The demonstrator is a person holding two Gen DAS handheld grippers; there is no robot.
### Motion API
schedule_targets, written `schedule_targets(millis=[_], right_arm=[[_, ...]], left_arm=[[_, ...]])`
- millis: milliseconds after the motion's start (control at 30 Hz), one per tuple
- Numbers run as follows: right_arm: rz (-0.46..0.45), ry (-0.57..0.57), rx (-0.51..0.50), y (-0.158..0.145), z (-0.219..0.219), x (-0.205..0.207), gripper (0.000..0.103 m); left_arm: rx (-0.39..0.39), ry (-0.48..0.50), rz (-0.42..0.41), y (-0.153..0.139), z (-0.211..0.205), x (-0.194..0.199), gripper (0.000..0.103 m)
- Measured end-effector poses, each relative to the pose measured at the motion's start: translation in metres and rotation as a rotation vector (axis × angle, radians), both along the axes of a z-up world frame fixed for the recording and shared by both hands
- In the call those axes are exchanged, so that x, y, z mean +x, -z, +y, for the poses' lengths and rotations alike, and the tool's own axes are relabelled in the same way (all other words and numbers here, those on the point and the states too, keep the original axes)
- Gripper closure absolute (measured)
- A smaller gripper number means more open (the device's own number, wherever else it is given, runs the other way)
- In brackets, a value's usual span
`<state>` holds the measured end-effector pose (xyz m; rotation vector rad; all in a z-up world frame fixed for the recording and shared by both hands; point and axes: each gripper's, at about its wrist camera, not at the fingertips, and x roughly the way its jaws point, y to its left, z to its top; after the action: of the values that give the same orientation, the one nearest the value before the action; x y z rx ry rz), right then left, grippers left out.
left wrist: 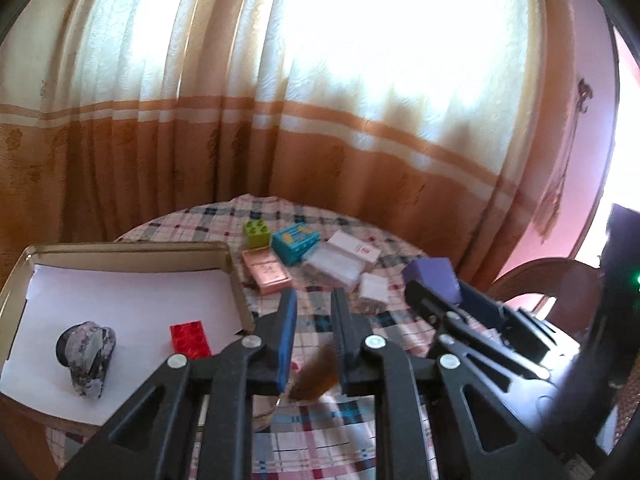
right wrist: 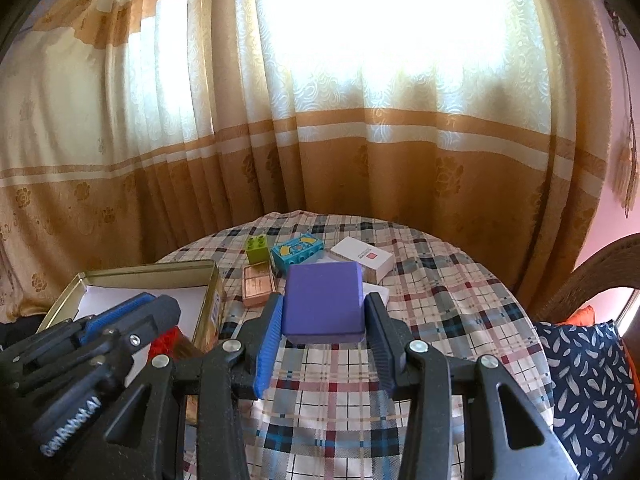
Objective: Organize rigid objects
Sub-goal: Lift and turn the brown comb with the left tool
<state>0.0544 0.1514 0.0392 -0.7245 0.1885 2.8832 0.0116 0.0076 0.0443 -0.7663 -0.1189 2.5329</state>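
Checked cloth covers the round table (right wrist: 440,320), which stands before cream-and-tan curtains (right wrist: 360,140) with a pink wall at the right. Above the table's middle the right gripper (right wrist: 324,312) clamps a purple box (right wrist: 324,296) by its two sides, flat face up, its long axis not clear, while the left gripper (left wrist: 314,320) has its jaws drawn to their narrowest with nothing seen pinched between them. At the table's left edge a paper-lined tin tray (left wrist: 236,280) holds a red brick (left wrist: 190,338) and a mottled grey object (left wrist: 88,356); a green brick (right wrist: 257,249), blue brick (right wrist: 298,255), pink box (right wrist: 258,283) and white box (right wrist: 362,258) lie near the far edge
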Motion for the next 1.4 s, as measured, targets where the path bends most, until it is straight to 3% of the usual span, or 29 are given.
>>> schedule_targets(millis=[300,467,567,633,700,833,1067,1133,1200,1300,1400], right_arm=[[-0.005,0.027,-0.006,0.004,0.009,0.004,0.059],[-0.017,0.076,-0.003,0.008,0.034,0.016,0.059],[-0.030,0.124,-0.020,0.010,0.055,0.025,0.059],[-0.039,0.156,-0.042,0.012,0.070,0.031,0.059],[-0.039,0.179,-0.051,0.014,0.080,0.037,0.059],[-0.035,0.201,-0.060,0.014,0.092,0.044,0.059],[-0.026,0.206,-0.085,0.016,0.102,0.047,0.059],[-0.025,0.207,-0.092,0.017,0.105,0.048,0.059],[-0.025,0.212,-0.100,0.019,0.109,0.051,0.059],[-0.031,0.218,-0.112,0.020,0.115,0.053,0.059],[-0.030,0.226,-0.124,0.020,0.118,0.055,0.059]], left_arm=[[-0.053,0.029,0.001,0.000,0.001,0.002,0.087],[-0.171,0.118,-0.060,0.019,0.038,0.007,0.084],[-0.187,0.175,-0.159,0.036,0.057,0.003,0.069],[-0.220,0.188,-0.187,0.046,0.069,0.004,0.052],[-0.233,0.204,-0.218,0.053,0.076,0.007,0.046],[-0.209,0.131,-0.294,0.060,0.078,0.007,0.030],[-0.156,-0.098,-0.485,0.080,0.093,-0.015,0.030],[-0.174,-0.144,-0.520,0.088,0.101,-0.020,0.028],[-0.174,-0.172,-0.511,0.089,0.106,-0.020,0.027],[-0.238,-0.142,-0.476,0.090,0.112,-0.016,0.029],[-0.344,-0.070,-0.400,0.090,0.112,-0.007,0.052]])
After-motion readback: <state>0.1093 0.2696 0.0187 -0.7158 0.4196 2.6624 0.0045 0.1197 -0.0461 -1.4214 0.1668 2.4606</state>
